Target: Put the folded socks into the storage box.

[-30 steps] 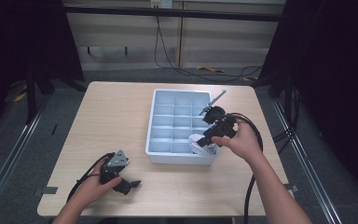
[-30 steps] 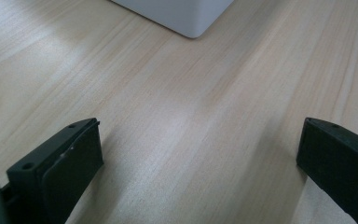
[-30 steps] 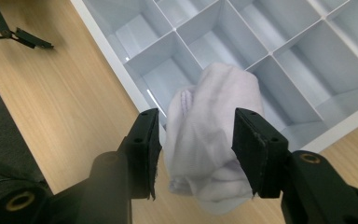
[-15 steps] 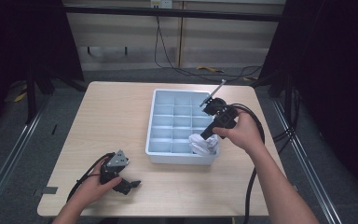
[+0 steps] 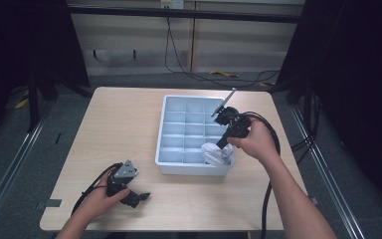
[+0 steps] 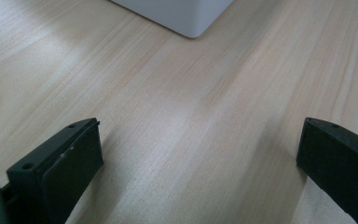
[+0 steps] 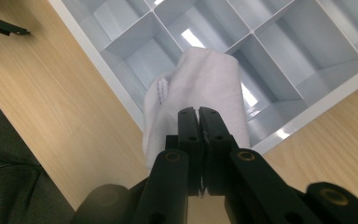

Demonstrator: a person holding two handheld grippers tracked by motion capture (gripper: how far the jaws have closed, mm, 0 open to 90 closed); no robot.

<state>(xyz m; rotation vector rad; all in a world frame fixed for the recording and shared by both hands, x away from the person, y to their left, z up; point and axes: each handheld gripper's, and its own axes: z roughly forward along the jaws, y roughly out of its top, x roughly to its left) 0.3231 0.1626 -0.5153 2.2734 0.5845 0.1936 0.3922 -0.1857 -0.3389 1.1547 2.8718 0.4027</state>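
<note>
white cloth (image 7: 200, 88) over the divided tray's (image 5: 171, 167) near corner, pinched in the just-closed right hand-held gripper (image 7: 198, 114).

Right gripper (image 7: 198, 114) blocks the lower part of the white cloth (image 7: 205, 88), so the pinch point stays hidden. Top of the left gripper view, the divided tray (image 6: 182, 16) is cut off, one corner showing.
</note>
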